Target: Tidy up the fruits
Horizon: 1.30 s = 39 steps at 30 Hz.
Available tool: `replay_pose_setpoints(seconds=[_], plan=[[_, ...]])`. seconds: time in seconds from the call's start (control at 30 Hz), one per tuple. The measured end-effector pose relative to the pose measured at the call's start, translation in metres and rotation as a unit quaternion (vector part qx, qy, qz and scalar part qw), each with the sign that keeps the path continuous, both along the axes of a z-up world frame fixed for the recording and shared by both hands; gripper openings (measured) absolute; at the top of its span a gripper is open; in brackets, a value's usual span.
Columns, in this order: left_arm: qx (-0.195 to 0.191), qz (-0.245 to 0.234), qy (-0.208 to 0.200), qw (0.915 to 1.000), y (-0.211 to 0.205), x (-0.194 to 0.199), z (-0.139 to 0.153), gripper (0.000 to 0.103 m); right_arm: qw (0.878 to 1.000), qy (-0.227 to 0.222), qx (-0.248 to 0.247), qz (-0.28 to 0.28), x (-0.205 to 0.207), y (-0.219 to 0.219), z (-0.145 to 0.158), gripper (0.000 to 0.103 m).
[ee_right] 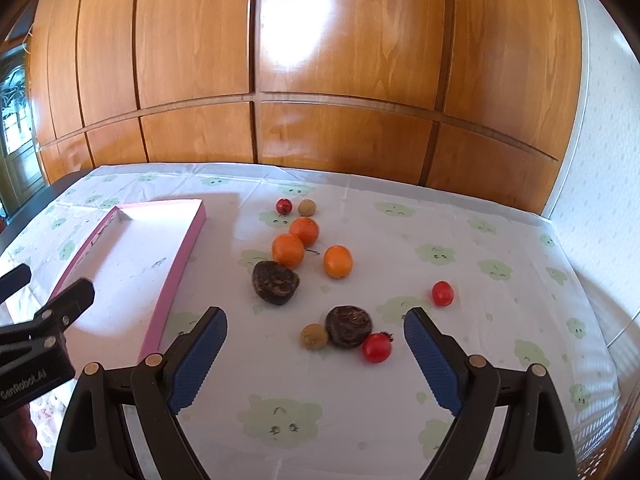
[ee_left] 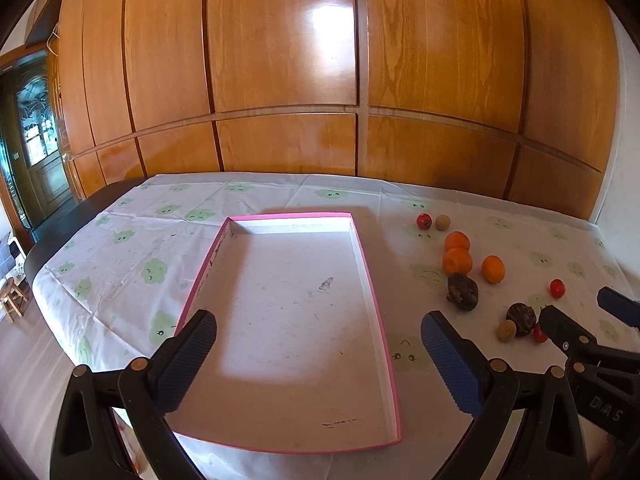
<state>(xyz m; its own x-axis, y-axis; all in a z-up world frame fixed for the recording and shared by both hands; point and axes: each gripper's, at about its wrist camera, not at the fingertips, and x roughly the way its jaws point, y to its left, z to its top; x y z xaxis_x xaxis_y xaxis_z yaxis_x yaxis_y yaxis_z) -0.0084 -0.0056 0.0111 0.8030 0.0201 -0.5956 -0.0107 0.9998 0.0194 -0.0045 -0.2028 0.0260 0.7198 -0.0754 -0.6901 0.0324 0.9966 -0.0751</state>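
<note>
A shallow pink-rimmed tray (ee_left: 372, 280) (ee_right: 188, 240) lies empty on the table. To its right, loose fruit lies on the cloth: three oranges (ee_right: 288, 250) (ee_left: 457, 261), two dark wrinkled fruits (ee_right: 275, 282) (ee_right: 349, 326) (ee_left: 463, 292), small red fruits (ee_right: 376, 347) (ee_right: 442, 293) (ee_right: 284, 206) and two tan round ones (ee_right: 314, 336) (ee_right: 307, 207). My left gripper (ee_left: 318, 338) is open and empty above the tray's near half. My right gripper (ee_right: 316, 342) is open and empty, just short of the nearest dark fruit; it also shows in the left wrist view (ee_left: 588, 312).
The table is covered by a white cloth with green cloud faces (ee_right: 440, 252). A wooden panelled wall (ee_left: 280, 80) stands right behind the table. The table's left edge (ee_left: 60, 240) drops to the floor, where a small stool (ee_left: 12, 296) stands.
</note>
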Motion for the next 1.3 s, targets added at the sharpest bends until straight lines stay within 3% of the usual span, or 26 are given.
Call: replay_pose_setpoints(seconds=[0.2,0.37,0.47,0.6,0.7,0.93,1.1,1.3], plan=[[-0.003,-0.027,0.005,0.9996,-0.008,0.003,-0.001,0.103,1.0,-0.012,0.0,-0.018,0.023,-0.044,0.019,0.092],[-0.044,-0.09,0.053,0.9935,-0.018,0.014,-0.008,0.103,0.998,-0.008,-0.013,-0.054,0.048,-0.092,0.02,0.092],[-0.047,-0.111,0.072,0.9902,-0.026,0.02,-0.011,0.103,0.996,0.009,-0.023,-0.081,0.061,-0.112,0.013,0.092],[-0.021,-0.135,0.072,0.988,-0.043,0.025,-0.012,0.103,0.993,0.019,-0.008,-0.113,0.067,-0.138,0.004,0.082],[0.001,-0.154,0.079,0.985,-0.053,0.031,-0.014,0.102,0.991,0.021,0.038,-0.124,0.068,-0.148,0.003,0.079],[-0.014,-0.177,0.117,0.9773,-0.068,0.058,-0.016,0.086,0.989,0.046,0.086,-0.114,0.077,-0.148,-0.014,0.077],[-0.046,-0.191,0.154,0.9683,-0.076,0.087,-0.018,0.074,0.985,0.05,0.12,-0.11,0.079,-0.153,-0.017,0.077],[-0.043,-0.204,0.18,0.9613,-0.101,0.129,-0.025,0.063,0.984,0.052,0.137,-0.105,0.079,-0.153,-0.016,0.077]])
